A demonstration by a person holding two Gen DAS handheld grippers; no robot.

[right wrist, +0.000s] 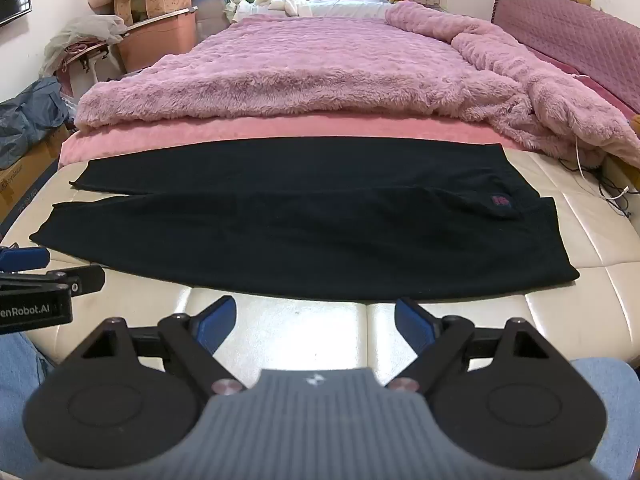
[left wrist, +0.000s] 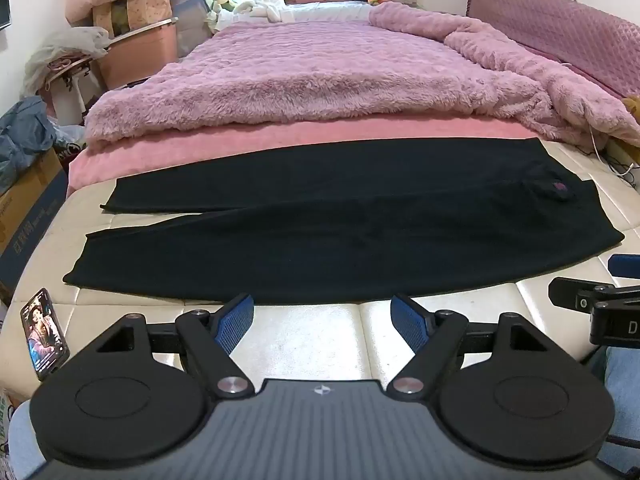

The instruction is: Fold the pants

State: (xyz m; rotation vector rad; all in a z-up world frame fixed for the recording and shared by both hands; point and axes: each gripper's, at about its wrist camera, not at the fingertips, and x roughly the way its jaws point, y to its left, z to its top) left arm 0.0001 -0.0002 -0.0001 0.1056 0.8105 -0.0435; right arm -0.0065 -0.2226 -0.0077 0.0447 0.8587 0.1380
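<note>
Now both grippers, left gripper (left wrist: 322, 318) and right gripper (right wrist: 316, 320), are hovering spread wide, empty, at lower frame. Pants (left wrist: 320, 232) are lying flat; the near leg's edge probably wants pinching at two spread points.

Plain black fabric pants (left wrist: 320, 236) carry a small pink-red patch (right wrist: 500, 201) near the right end. They lie on a glossy cream quilted surface (left wrist: 312, 332). Beyond, a fluffy lilac-pink blanket (left wrist: 320, 76) covers a salmon-pink sheet (left wrist: 280, 136). Gripper pads (left wrist: 236, 322) are ribbed blue.

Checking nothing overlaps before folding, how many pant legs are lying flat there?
2. The far leg lies nearer the pink blanket; the near leg lies nearer the left gripper. None seems hidden.
</note>
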